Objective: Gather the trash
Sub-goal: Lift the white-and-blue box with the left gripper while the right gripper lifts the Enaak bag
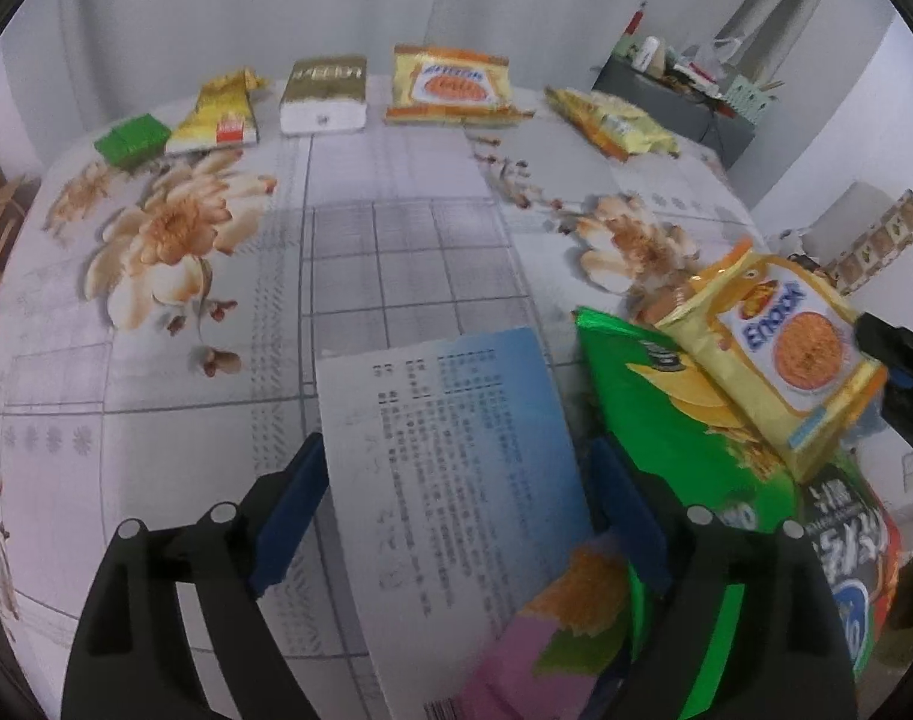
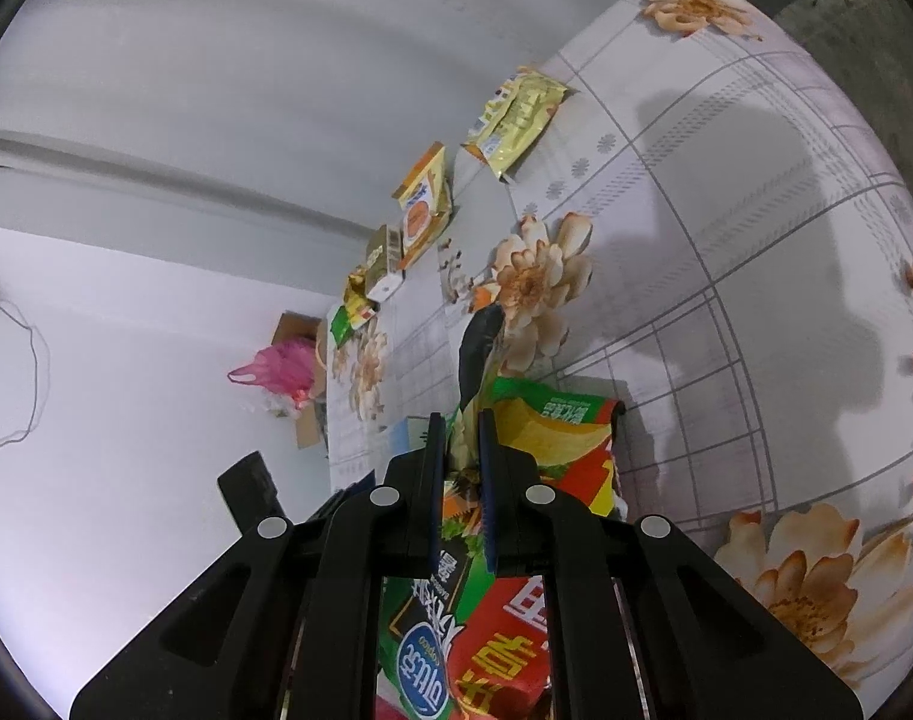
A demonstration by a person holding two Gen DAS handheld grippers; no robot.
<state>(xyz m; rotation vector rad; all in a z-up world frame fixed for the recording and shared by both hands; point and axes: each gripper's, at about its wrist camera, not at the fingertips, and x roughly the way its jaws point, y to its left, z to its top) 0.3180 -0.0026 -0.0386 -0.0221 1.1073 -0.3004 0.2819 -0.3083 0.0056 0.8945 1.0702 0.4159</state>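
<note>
My left gripper (image 1: 456, 510) stands open just above the flowered tablecloth (image 1: 396, 252). A white and blue printed paper sheet (image 1: 450, 456) lies between its blue pads (image 1: 288, 510), and they do not press on it. To its right is a pile: a green chip bag (image 1: 654, 414), a pink paper (image 1: 498, 666) and a dark packet (image 1: 846, 564). A yellow Enaak snack packet (image 1: 780, 360) hangs tilted over the pile. My right gripper (image 2: 462, 438), seen also as right gripper (image 1: 894, 354), is shut on that packet's edge (image 2: 465, 420), above the green chip bag (image 2: 552, 420).
Along the table's far edge lie a green box (image 1: 132, 135), a yellow wrapper (image 1: 216, 114), a gold and white box (image 1: 324, 93), a yellow noodle packet (image 1: 450, 87) and a yellow bag (image 1: 612, 120). A pink plastic bag (image 2: 276, 369) sits by a cardboard box beyond the table.
</note>
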